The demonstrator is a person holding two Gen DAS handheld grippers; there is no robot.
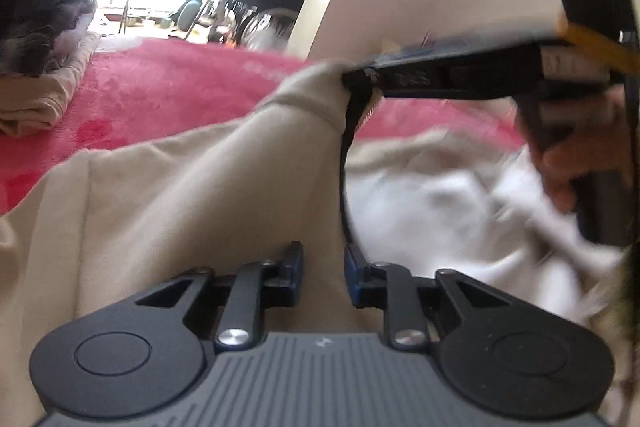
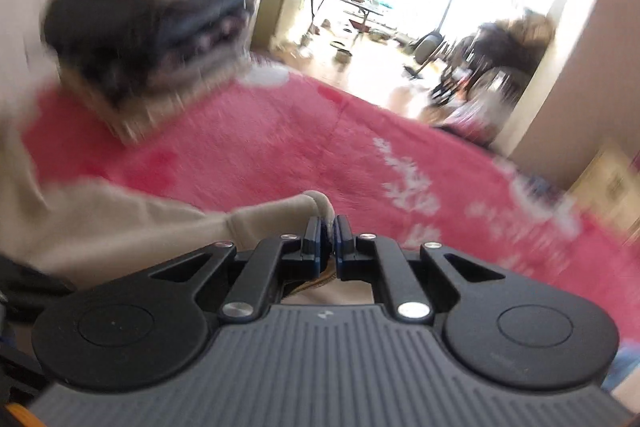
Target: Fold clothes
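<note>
No brand name or readable writing is being shown in either view; only a small pale emblem [image 2: 323, 315] is being displayed on the ribbed grey body of the right gripper, and a matching one on the left, too small to be read.

The right gripper [image 2: 329, 231] is being held nearly closed, with a fold of the beige garment [image 2: 120, 223] being pinched between its blue-lined fingers [image 2: 313, 231]. In the left wrist view the same gripper [image 1: 360, 87] is being seen from the side, lifted above the pink blanket [image 1: 168, 87], with a corner of the beige garment [image 1: 192, 195] being drawn up into a peak at its tips. The hand [image 1: 576, 155] gripping its handle is being blurred by motion.

The left gripper [image 1: 323, 267] is being held narrowly open, its fingers [image 1: 294, 267] parted by a small gap. Beige cloth is being seen directly under and between them, but whether any of it is being clamped cannot be told.

The beige garment is being spread over the pink blanket [image 2: 280, 155], partly lifted and creased, with paler white fabric [image 1: 432, 203] being exposed beside it. A stack of folded clothes [image 2: 152, 43], dark pieces on beige ones, is being kept farther back on the blanket, well apart from both grippers; it is also being seen at the left edge [image 1: 40, 27] of the left wrist view.
</note>
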